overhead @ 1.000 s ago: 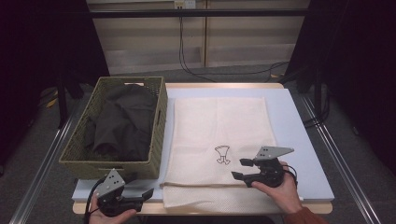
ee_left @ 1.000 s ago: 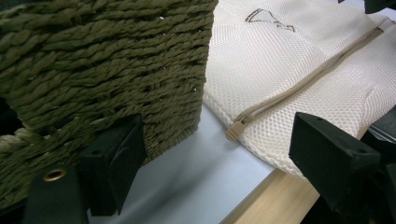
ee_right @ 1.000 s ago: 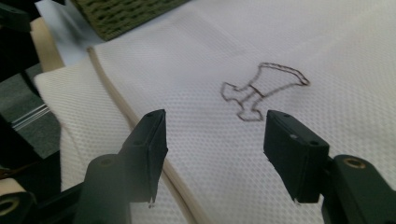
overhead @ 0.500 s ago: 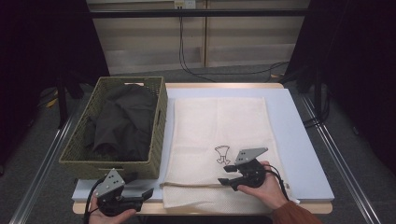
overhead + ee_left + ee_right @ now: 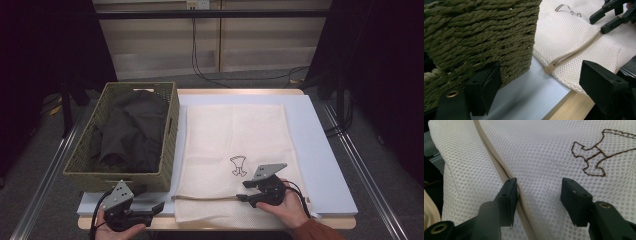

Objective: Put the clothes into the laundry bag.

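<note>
Hard to see: the dark clothes (image 5: 131, 131) in the basket (image 5: 90, 162) are one lump; I cannot count them.
Count: one mesh bag (image 5: 235, 140), one basket, two grippers.
Bag: flat on the table (image 5: 325, 165), beside the basket.
Right hand-held gripper (image 5: 244, 190): on the bag's zipper (image 5: 205, 198), jaws just closing, apart, zipper line by one jaw.
Left hand-held gripper (image 5: 159, 207): open, holds nothing, by the basket's corner.

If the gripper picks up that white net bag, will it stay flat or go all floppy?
Probably floppy: the mesh bag is thin, holey cloth lying limp and flat on the table. It looks light and empty. The right gripper has open fingers around a patch of mesh beside the zipper, which may bunch up.
</note>
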`<state>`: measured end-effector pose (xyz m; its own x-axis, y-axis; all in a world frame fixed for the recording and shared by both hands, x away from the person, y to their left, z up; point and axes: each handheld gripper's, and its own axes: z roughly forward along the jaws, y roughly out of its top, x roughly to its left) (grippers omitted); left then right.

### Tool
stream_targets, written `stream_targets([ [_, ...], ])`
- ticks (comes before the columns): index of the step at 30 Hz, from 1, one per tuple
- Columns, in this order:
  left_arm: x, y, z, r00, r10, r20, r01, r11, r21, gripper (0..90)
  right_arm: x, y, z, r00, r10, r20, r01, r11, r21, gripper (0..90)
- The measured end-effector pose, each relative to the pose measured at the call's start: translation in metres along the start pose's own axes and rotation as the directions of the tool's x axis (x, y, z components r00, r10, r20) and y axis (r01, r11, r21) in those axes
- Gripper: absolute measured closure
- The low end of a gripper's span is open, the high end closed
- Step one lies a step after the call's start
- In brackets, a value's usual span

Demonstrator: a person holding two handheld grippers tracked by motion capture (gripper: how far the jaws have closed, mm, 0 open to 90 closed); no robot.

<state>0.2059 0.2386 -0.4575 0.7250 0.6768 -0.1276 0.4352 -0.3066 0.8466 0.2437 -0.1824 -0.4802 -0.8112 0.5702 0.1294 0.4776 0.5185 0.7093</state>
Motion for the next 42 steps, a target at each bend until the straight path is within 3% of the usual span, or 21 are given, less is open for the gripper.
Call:
stream_targets([
  [3, 0.000, 0.000, 0.000, 1.0000, 0.002, -0.002, -0.002, 1.0000, -0.002, 17.4, -0.003, 0.000, -0.001, 0.9997, 0.021, -0.010, -0.021, 1.000, -0.001, 55.9],
  [4, 0.000, 0.000, 0.000, 1.0000, 0.002, -0.004, -0.002, 1.0000, -0.002, 17.4, -0.004, 0.000, -0.001, 0.9998, 0.019, -0.004, -0.019, 1.000, -0.002, 63.2],
  [5, 0.000, 0.000, 0.000, 1.0000, 0.004, -0.005, -0.004, 1.0000, -0.001, 17.4, -0.005, -0.001, -0.002, 0.9998, 0.012, 0.016, -0.012, 1.000, -0.001, 64.7],
  [7, 0.000, 0.000, 0.000, 1.0000, 0.003, -0.006, -0.003, 1.0000, -0.001, 17.2, -0.007, 0.000, -0.001, 0.9994, 0.034, -0.004, -0.034, 0.999, -0.002, 64.7],
  [10, 0.000, 0.000, 0.000, 0.9999, 0.004, -0.011, -0.004, 1.0000, 0.001, 17.1, -0.001, 0.000, -0.001, 0.9993, -0.015, 0.035, 0.015, 1.000, 0.009, 63.7],
  [13, 0.000, 0.000, -0.001, 0.9999, 0.004, -0.012, -0.004, 1.0000, -0.001, 17.1, 0.002, -0.002, -0.001, 0.9965, -0.072, 0.041, 0.072, 0.997, 0.009, 60.6],
  [19, -0.001, 0.000, -0.001, 0.9999, 0.004, -0.016, -0.004, 1.0000, -0.004, 16.9, 0.004, -0.004, -0.001, 0.9927, -0.114, 0.039, 0.114, 0.993, -0.003, 58.6],
  [24, 0.000, 0.001, -0.002, 0.9997, -0.003, -0.022, 0.003, 0.9999, -0.011, 16.6, 0.003, -0.002, -0.001, 0.9947, -0.095, 0.042, 0.094, 0.995, 0.016, 60.5],
  [26, 0.001, 0.000, -0.002, 0.9997, -0.012, -0.022, 0.012, 0.9998, -0.017, 16.6, 0.001, -0.001, -0.001, 0.9940, -0.095, 0.053, 0.095, 0.995, 0.016, 72.4],
  [28, 0.001, 0.000, -0.002, 0.9996, -0.012, -0.024, 0.011, 0.9998, -0.014, 16.6, 0.000, -0.002, -0.001, 0.9942, -0.093, 0.054, 0.093, 0.996, 0.008, 76.2],
  [30, 0.001, 0.001, -0.002, 0.9997, -0.004, -0.024, 0.004, 0.9999, -0.011, 16.6, -0.006, -0.002, -0.002, 0.9976, -0.037, 0.059, 0.037, 0.999, -0.005, 85.2],
  [32, 0.000, 0.001, -0.002, 0.9998, -0.003, -0.018, 0.003, 0.9999, -0.013, 16.6, -0.009, -0.002, -0.001, 0.9990, 0.001, 0.044, -0.001, 1.000, -0.011, 85.3],
  [37, 0.000, 0.001, -0.002, 0.9998, -0.001, -0.020, 0.001, 1.0000, -0.008, 16.6, -0.009, -0.001, -0.001, 0.9979, 0.043, 0.050, -0.042, 0.999, -0.010, 86.8],
  [39, 0.000, 0.001, -0.002, 0.9998, 0.005, -0.021, -0.005, 0.9999, -0.009, 16.6, -0.007, 0.001, -0.001, 0.9973, 0.026, 0.069, -0.025, 1.000, -0.008, 86.9],
  [42, 0.000, 0.001, -0.002, 0.9998, 0.005, -0.019, -0.006, 0.9999, -0.009, 16.6, -0.007, 0.003, -0.002, 0.9966, 0.037, 0.073, -0.036, 0.999, -0.021, 87.2],
])
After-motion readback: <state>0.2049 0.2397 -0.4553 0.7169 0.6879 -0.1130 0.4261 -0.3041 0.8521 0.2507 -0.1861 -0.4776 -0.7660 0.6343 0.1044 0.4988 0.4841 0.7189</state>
